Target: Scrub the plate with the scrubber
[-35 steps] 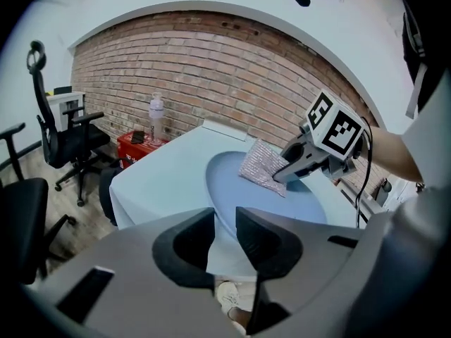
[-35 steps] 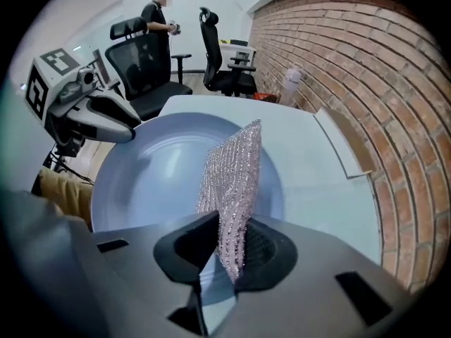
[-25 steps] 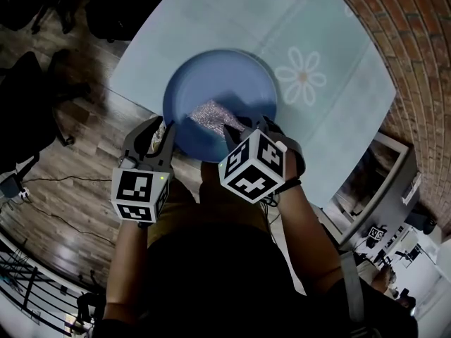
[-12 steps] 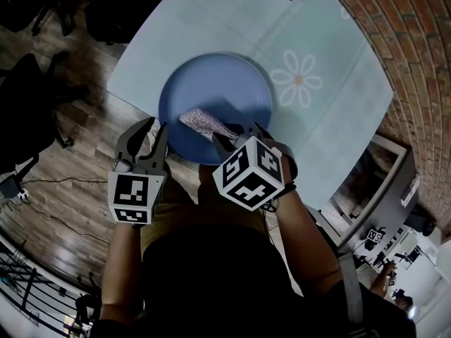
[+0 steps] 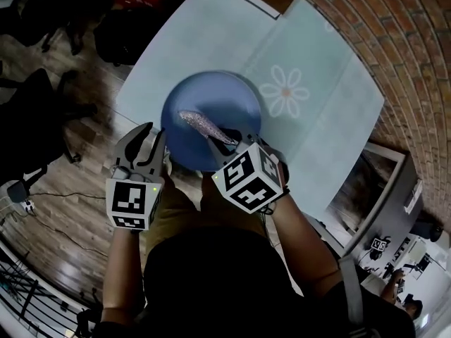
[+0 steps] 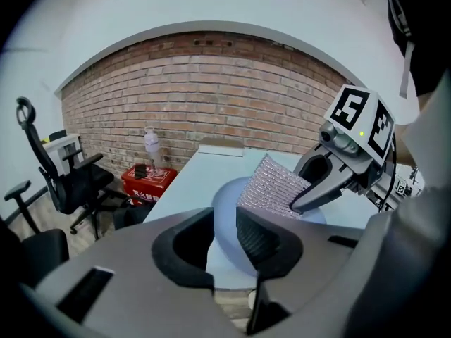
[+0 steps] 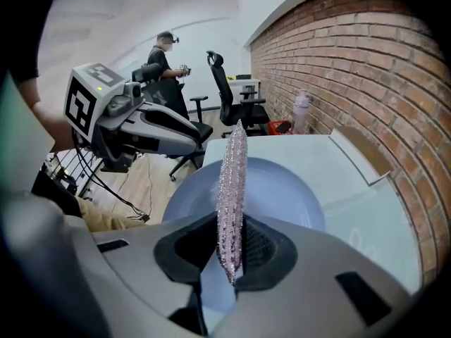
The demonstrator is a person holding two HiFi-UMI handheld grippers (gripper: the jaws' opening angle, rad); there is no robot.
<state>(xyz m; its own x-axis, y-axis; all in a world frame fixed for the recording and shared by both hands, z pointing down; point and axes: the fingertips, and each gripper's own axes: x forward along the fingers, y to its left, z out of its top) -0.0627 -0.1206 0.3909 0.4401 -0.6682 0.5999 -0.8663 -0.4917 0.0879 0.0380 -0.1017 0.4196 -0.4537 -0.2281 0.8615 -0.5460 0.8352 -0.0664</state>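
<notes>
One silvery mesh scrubber [image 5: 202, 124] is pinched at its near end between the right gripper [image 5: 236, 144] jaws. It stands on edge over the middle of the one blue plate [image 5: 211, 90]. In the head view its long axis runs from 4 o'clock to 10 o'clock, with the free end pointing to 10 o'clock. Whether it touches the plate cannot be told.

The left gripper [image 5: 152, 141] sits at the plate's 8 o'clock rim with its jaws apart, grasping nothing. There are two grippers in all. The plate rests at the near edge of a pale blue table [image 5: 331, 111], with one daisy print [image 5: 284, 91] at the plate's 2 o'clock.
</notes>
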